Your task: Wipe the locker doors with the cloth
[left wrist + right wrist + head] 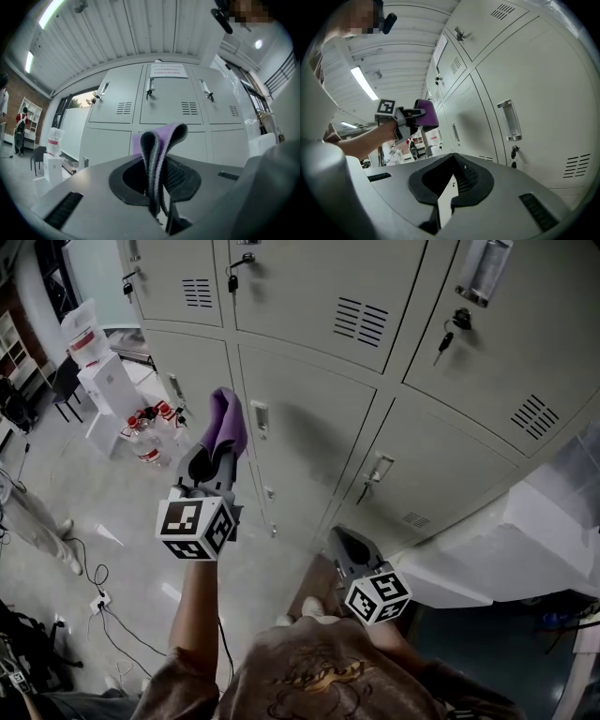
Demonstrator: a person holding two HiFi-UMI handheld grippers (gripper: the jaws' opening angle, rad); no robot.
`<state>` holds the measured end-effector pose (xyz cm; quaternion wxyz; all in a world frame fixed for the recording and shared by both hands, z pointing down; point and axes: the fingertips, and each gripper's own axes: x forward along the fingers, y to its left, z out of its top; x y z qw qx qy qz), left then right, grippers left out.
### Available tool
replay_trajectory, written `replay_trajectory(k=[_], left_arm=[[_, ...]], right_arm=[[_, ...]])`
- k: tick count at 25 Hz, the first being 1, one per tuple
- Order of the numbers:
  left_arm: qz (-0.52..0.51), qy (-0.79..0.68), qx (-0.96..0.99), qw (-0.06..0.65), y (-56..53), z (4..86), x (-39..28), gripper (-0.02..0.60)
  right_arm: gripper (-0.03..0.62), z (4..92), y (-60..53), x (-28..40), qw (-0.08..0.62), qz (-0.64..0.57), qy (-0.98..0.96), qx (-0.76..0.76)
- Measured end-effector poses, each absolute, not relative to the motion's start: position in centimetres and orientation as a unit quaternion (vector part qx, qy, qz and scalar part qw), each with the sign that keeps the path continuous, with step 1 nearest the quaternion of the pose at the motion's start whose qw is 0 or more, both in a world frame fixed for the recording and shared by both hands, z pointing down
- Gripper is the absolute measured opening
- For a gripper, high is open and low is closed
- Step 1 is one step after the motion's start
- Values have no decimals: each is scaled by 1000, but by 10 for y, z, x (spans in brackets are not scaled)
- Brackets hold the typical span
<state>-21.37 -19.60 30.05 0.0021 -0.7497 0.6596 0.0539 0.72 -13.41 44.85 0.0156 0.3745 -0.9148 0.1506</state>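
Note:
A purple cloth (226, 420) sticks up from my left gripper (214, 454), which is shut on it. It is held up close in front of the grey locker doors (309, 418), and I cannot tell whether it touches them. In the left gripper view the folded cloth (164, 136) stands between the jaws with the lockers (168, 103) straight ahead. My right gripper (349, 545) hangs lower and nearer my body, shut with nothing in it. The right gripper view looks along the locker row (525, 79) and shows the left gripper (405, 119) with the cloth (425, 113).
Keys hang from locks on the upper doors (446, 337). On the floor at left stand a pack of water bottles (145, 435), a white box (108, 381) and a chair (64, 382). Cables (98, 601) lie near my feet. A white covered bulk (525, 540) stands at right.

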Motion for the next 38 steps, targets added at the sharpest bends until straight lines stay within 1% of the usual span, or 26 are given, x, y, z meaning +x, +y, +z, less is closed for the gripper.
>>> replay_trajectory(k=[8, 16, 30, 34, 38], left_arm=[[16, 659, -747, 84, -244, 252, -218, 40], [-57, 655, -732, 179, -280, 237, -216, 40], [-153, 608, -739, 247, -319, 247, -209, 41], [-186, 593, -731, 282, -324, 249, -206, 41], [-180, 587, -738, 279, -325, 251, -206, 41]], right_arm=[[-3, 451, -143, 8, 22, 149, -917, 369], [-3, 449, -156, 4, 20, 149, -920, 361], [-3, 451, -174, -3, 20, 159, -922, 353], [-3, 452, -177, -4, 22, 160, -922, 351], [-3, 455, -177, -7, 26, 164, -923, 348]])
